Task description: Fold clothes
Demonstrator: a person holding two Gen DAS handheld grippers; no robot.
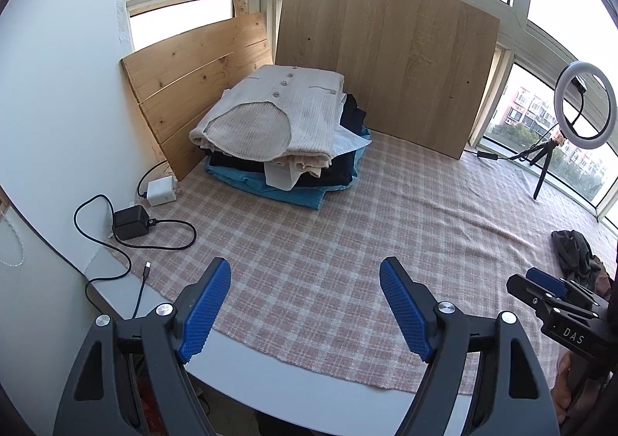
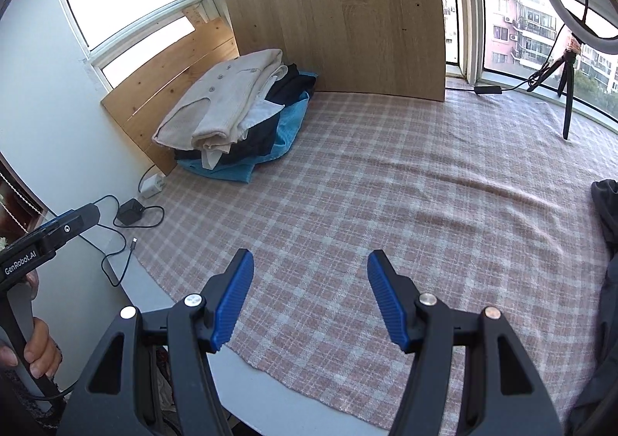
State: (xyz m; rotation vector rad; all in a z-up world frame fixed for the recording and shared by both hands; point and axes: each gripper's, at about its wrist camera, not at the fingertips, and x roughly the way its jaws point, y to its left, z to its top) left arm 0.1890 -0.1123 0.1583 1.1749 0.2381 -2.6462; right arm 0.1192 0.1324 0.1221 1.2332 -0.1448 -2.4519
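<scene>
Both my jaws hang released over the checked cloth [image 1: 347, 227], gripping nothing. Folded stack [image 1: 270, 119] sits far left; the next dark garment [image 1: 575, 254] lies crumpled at the right edge. Risk: I snag the cloth with it. Only the right view shows my hand [image 2: 38, 347].

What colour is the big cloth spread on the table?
The woven tablecloth is pink-and-white checked, clearest in the right wrist view.

A stack of folded clothes [image 1: 278, 134] is seen far left on the checked cloth [image 1: 386, 212]; the left gripper [image 1: 305, 304] is held spread, empty.
</scene>
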